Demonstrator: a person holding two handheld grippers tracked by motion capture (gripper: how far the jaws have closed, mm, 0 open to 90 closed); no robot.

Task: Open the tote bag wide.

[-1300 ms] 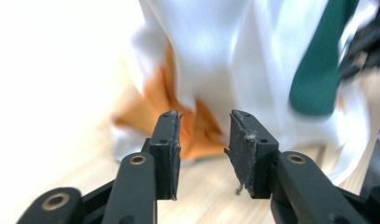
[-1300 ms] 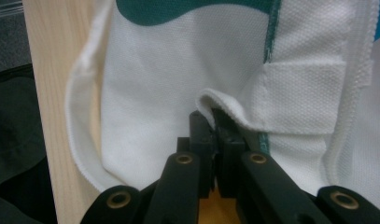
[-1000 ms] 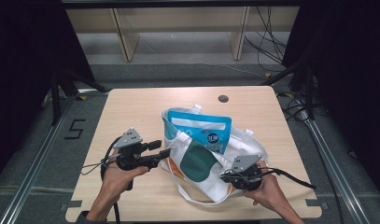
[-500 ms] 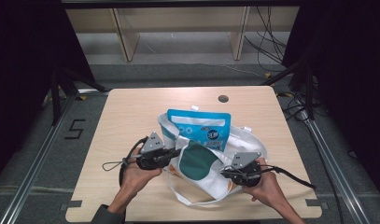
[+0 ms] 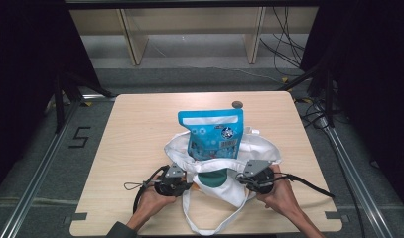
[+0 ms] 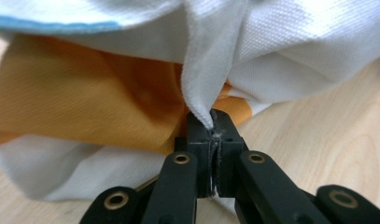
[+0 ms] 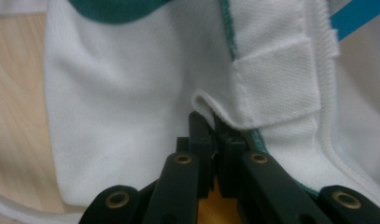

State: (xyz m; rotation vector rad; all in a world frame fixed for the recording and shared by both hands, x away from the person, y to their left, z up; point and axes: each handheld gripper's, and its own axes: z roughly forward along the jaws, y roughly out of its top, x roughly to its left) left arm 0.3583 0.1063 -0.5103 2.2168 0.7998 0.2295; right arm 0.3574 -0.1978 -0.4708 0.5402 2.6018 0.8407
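Cloth of the white tote bag (image 5: 249,148) sits clamped in each hand-held gripper (image 5: 185,186) (image 5: 245,179).

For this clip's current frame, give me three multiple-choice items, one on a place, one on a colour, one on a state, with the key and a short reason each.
1. Where is the blue printed snack pouch?
A. Standing in the mouth of the white cloth tote bag
B. Flat on the wooden table, apart from the bag
C. Held in the left tool

2. What colour is the round patch on the bag's near side?
A. Red
B. Dark green
C. Black

3. What state are the left tool and right tool in?
A. Both open above the bag
B. Left shut on cloth, right open
C. Both shut on the bag's cloth

Key: 1 A, the pouch rises out of the bag's opening; 2 B, the high view shows green; 3 C, each gripper view shows white fabric pinched between closed jaws.
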